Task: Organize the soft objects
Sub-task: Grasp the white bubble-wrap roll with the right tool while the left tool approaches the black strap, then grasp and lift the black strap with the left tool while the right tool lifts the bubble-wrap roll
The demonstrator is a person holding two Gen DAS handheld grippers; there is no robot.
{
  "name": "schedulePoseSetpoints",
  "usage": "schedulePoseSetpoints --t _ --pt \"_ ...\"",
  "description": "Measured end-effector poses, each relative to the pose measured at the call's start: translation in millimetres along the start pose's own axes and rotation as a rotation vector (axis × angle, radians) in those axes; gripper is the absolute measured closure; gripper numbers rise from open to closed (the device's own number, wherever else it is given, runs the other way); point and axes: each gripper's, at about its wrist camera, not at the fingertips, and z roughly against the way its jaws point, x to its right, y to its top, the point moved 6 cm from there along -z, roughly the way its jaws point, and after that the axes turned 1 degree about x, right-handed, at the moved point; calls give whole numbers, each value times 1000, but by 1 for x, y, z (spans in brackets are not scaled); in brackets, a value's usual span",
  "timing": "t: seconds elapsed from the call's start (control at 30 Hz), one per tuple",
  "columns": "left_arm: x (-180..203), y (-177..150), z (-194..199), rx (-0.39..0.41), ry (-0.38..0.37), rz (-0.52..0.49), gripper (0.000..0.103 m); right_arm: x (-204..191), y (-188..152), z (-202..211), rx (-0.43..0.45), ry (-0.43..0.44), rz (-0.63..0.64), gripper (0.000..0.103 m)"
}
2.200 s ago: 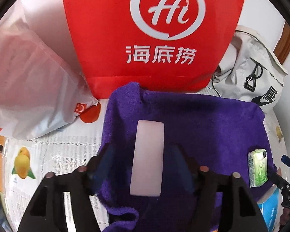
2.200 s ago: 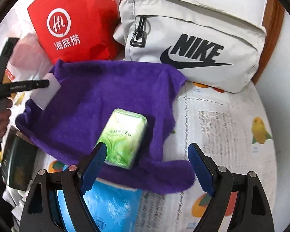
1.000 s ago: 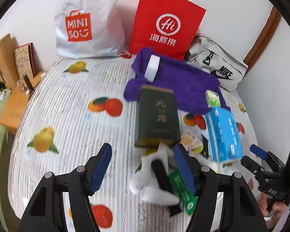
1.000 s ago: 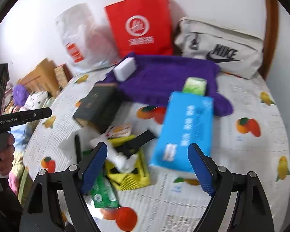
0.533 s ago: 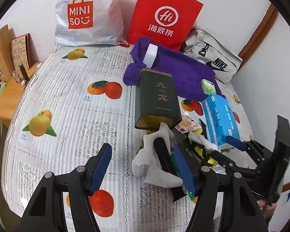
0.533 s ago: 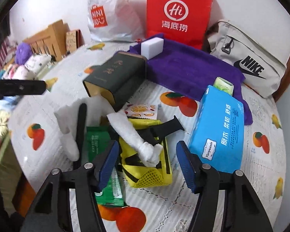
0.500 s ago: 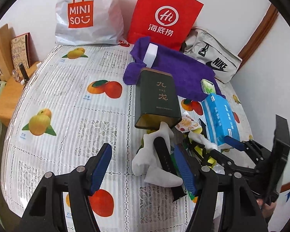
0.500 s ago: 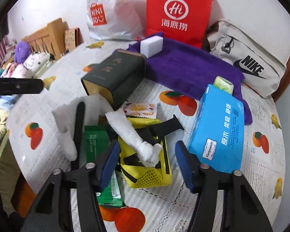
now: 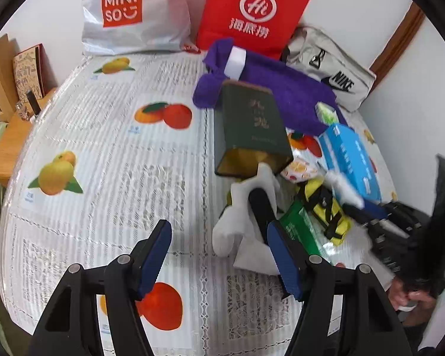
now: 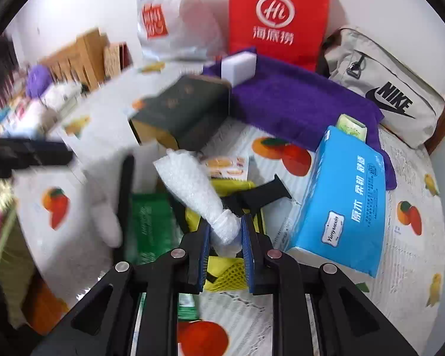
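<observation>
My right gripper (image 10: 225,231) has just been closing, pinching the bubble-wrap roll (image 10: 192,190); my left gripper (image 9: 219,249) gapes empty; everything at nine o'clock blurs.

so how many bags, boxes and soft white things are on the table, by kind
bags: 3, the white bag, the red bag and the grey bag
boxes: 3, the dark green box, the blue tissue box and the small green carton
soft white things: 2, the sponge and the bubble wrap roll
total: 8
</observation>
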Motion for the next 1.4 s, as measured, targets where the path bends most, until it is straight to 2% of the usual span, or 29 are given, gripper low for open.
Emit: schedulePoseSetpoints --t 0.23,0.47,0.63,0.8,0.9,0.97,1.07,1.3,1.4 --pt "16 -18 -16 -16 -41 -23 38 11 -8 20 47 -13 -60 83" --pt "56 -28 -18 18 -146 -104 38 32 -29 39 72 -33 -146 83" --pt "49 -24 -21 38 -63 -108 40 43 -38 49 87 -47 -163 83" --pt "59 -22 -12 60 -108 -120 40 53 -46 53 94 -45 -188 83" --pt "73 -20 -15 60 -139 -136 48 57 -50 51 94 -34 -207 83" --pt "73 -20 -24 40 -124 -113 50 59 -54 51 90 -32 -209 83" --pt "68 -22 -34 24 -117 -75 58 64 -60 52 88 -30 -219 83" --pt "52 -27 -47 -1 -50 -21 59 76 -67 50 81 -23 -253 83" --pt "52 -29 -53 -20 -64 -6 60 76 -67 46 73 -19 -253 83"
